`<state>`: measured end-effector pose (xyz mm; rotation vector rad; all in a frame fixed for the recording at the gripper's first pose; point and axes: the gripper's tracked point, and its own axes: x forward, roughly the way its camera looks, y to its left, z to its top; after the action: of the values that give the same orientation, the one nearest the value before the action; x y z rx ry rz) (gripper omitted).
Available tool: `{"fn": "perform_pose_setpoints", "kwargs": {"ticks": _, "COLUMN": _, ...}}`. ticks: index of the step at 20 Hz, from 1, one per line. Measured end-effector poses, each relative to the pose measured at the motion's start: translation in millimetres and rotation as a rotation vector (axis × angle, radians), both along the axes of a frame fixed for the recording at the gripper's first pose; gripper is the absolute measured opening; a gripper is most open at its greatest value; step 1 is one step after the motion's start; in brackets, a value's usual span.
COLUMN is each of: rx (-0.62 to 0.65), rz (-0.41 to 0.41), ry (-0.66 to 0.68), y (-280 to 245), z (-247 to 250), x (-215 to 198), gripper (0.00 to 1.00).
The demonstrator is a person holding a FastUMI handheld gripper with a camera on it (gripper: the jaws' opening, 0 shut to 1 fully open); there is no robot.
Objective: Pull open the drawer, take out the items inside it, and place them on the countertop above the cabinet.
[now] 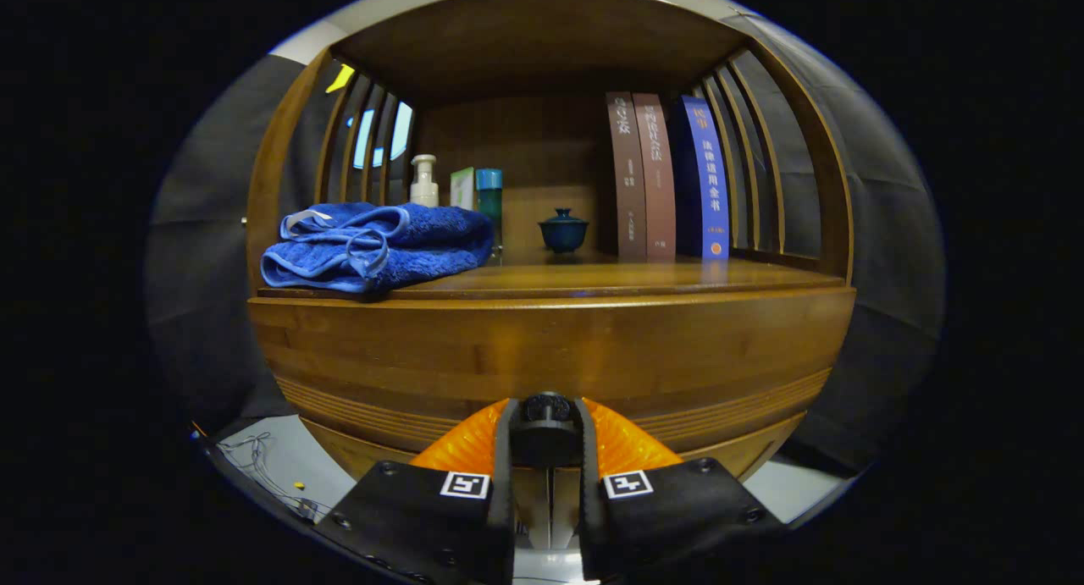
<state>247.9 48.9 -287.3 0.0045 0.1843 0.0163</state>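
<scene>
**Gripper clamped on the drawer knob**

The wooden cabinet (550,348) fills the scene, its drawer front (542,373) closed beneath the countertop (593,276). A folded blue towel (377,245) lies at the countertop's front left corner. Three books (669,179) stand upright at the back right. A small dark lidded cup (563,229) sits mid-back. The gripper (547,441) pinches the black drawer knob (547,409) between both fingers.

gripper (547,437) | level, pointing forward | orange fingers (461,449) closed on black knob (547,409)
</scene>
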Motion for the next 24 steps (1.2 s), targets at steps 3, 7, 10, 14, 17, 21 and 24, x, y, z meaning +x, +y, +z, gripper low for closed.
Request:
{"fn": "perform_pose_setpoints", "kwargs": {"ticks": 3, "rx": -0.001, "rz": 0.007, "ry": 0.017, "y": -1, "z": 0, "x": -9, "gripper": 0.34}}
{"fn": "perform_pose_setpoints", "kwargs": {"ticks": 7, "rx": -0.015, "rz": 0.002, "ry": 0.012, "y": -2, "z": 2, "x": -42, "gripper": 0.34}}
{"fn": "perform_pose_setpoints", "kwargs": {"ticks": 10, "rx": -0.01, "rz": 0.004, "ry": 0.018, "y": -3, "z": 3, "x": -70, "gripper": 0.34}}
{"fn": "perform_pose_setpoints", "kwargs": {"ticks": 14, "rx": -0.008, "rz": 0.014, "ry": 0.024, "y": -4, "z": 4, "x": -106, "gripper": 0.34}}
{"fn": "perform_pose_setpoints", "kwargs": {"ticks": 17, "rx": -0.003, "rz": 0.014, "ry": 0.021, "y": -3, "z": 4, "x": -122, "gripper": 0.34}}
{"fn": "perform_pose_setpoints", "kwargs": {"ticks": 21, "rx": -0.005, "rz": 0.012, "ry": 0.023, "y": -3, "z": 2, "x": -140, "gripper": 0.34}}
{"fn": "perform_pose_setpoints", "kwargs": {"ticks": 24, "rx": 0.003, "rz": 0.006, "ry": 0.036, "y": -4, "z": -4, "x": -150, "gripper": 0.34}}
